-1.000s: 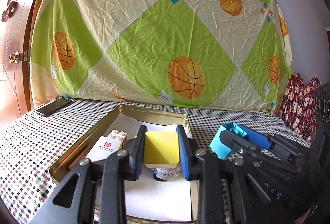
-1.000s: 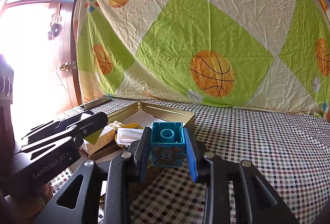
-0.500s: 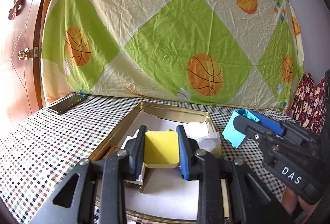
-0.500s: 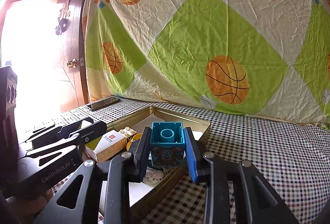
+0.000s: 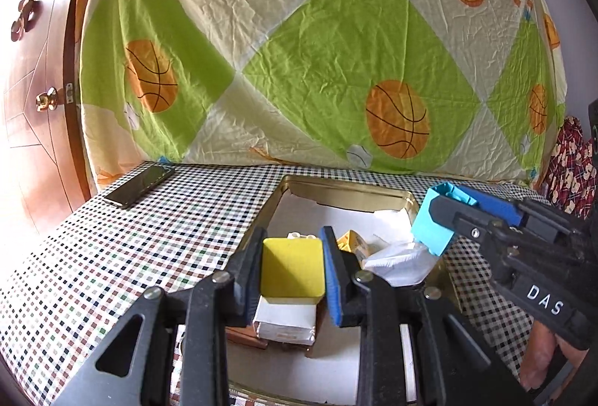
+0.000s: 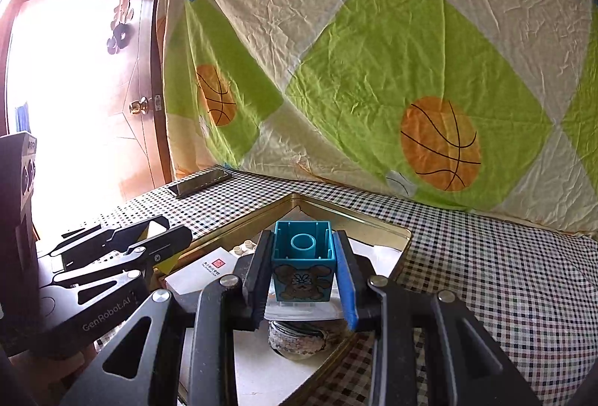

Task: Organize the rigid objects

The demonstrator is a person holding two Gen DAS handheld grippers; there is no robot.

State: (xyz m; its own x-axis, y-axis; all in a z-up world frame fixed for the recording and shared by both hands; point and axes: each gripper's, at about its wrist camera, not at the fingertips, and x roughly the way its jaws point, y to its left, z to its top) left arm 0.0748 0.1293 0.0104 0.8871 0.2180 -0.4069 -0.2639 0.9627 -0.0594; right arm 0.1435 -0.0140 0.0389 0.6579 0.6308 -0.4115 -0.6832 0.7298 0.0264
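now the left claw (image 5: pixel 292 271) grips a yellow block (image 5: pixel 292 265) between its pads, held over the near end of a gold tin (image 5: pixel 347 191) that sits on the checked worktop (image 5: pixel 149 237). below the block, inside the tin, lie a white box (image 5: pixel 286 325), a cream brick (image 5: pixel 299 236) just behind it, a yellow packet (image 5: pixel 351 241) and a white plastic bag (image 5: pixel 400 262). the right claw (image 6: pixel 303 267) is clamped on a blue block (image 6: pixel 302 265) with a brown rabbit on its face, hollow side up; it hangs over the tin's right part, above a round woven thing (image 6: pixel 299 340) and white paper. in the left view this blue block (image 5: pixel 433 223) shows at the tin's right rim. a phone (image 5: pixel 140 185) lies on the worktop well to the left of the tin, near a wooden door (image 5: pixel 33 107). a green and cream sheet (image 5: pixel 317 51) with basketballs hangs behind.
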